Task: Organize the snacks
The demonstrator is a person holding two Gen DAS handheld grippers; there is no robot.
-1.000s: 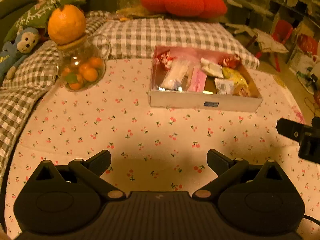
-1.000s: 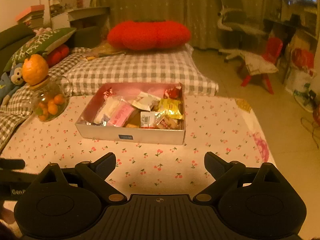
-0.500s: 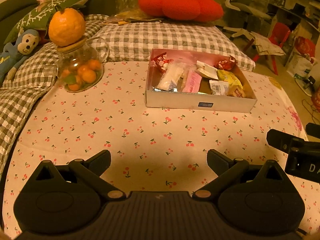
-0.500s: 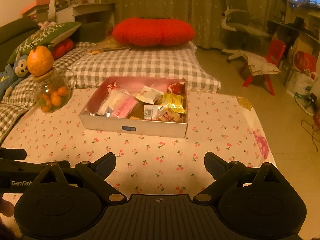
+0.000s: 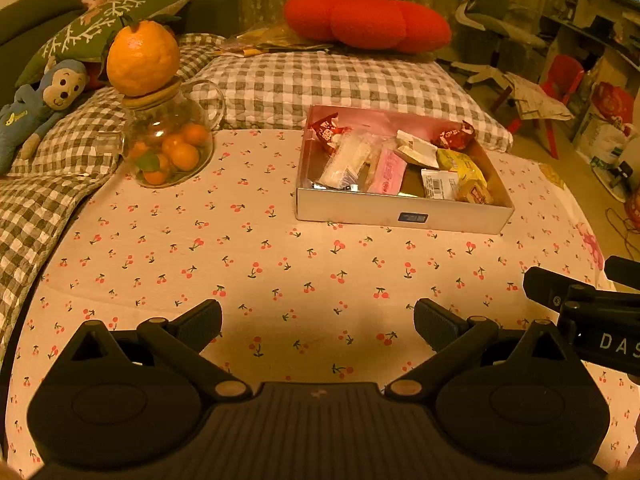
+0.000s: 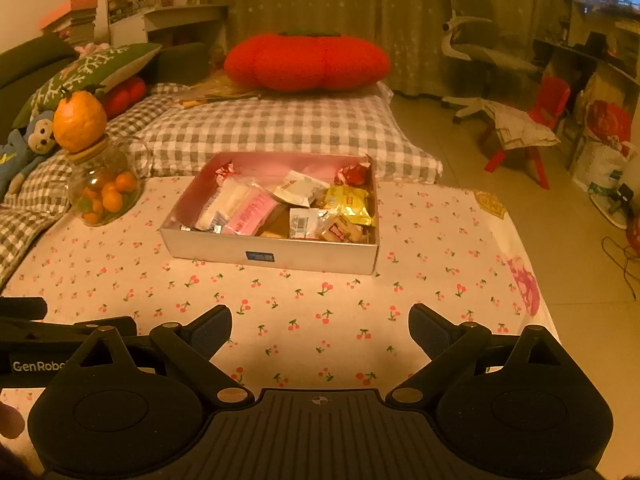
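Note:
A shallow white box [image 5: 404,216] [image 6: 272,254] stands on the cherry-print tablecloth, far side of the table. Inside lie several wrapped snacks: a pink packet [image 5: 388,172] [image 6: 250,214], a clear white packet [image 5: 346,158], a yellow packet [image 5: 460,164] [image 6: 348,204] and red-wrapped sweets [image 5: 456,136]. My left gripper [image 5: 318,320] is open over bare cloth, well short of the box, with nothing between its fingers. My right gripper [image 6: 320,326] is also open and holds nothing, near the table's front edge. Each gripper's body shows at the side of the other's view.
A glass jar of small oranges [image 5: 168,148] [image 6: 102,196], topped by a big orange [image 5: 142,58], stands at the left. Checked cushions [image 5: 320,84], a red pumpkin-shaped pillow [image 5: 366,20] and a monkey toy [image 5: 36,100] lie behind. The table's right edge [image 6: 536,292] drops to the floor.
Both grippers have drawn back and risen from the box, so it looks smaller and farther. Both stayed open. The snacks in the box have not moved.

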